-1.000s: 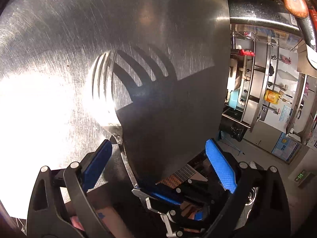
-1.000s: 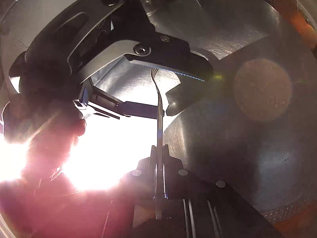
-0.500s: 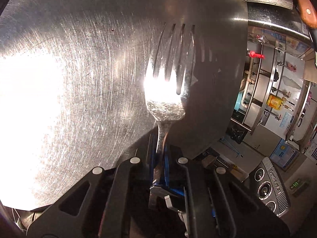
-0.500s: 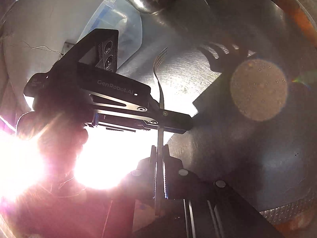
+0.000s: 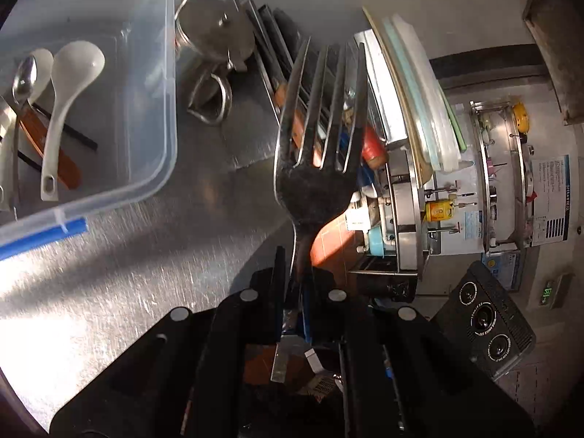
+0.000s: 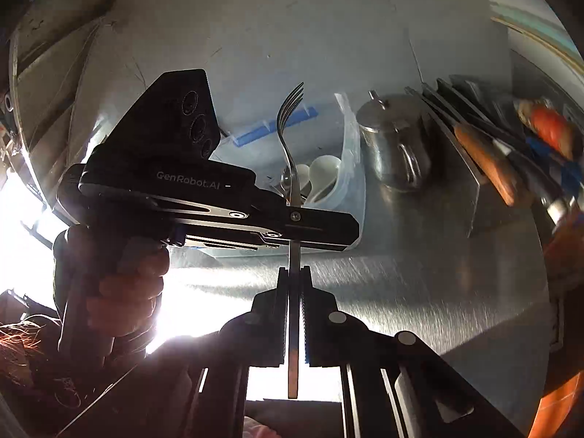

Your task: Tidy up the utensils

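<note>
- Fork [image 6: 291,153] held by both tongs at once, above the steel bench [image 5: 120,273], tines pointing toward the clear bin [image 5: 160,73].
- Right tongs [image 6: 294,314] clamp its handle end.
- Left tongs [image 5: 297,284] grip the neck, crossing just ahead of the right pair.
- White spoon [image 5: 65,109] lies in the bin.
</note>
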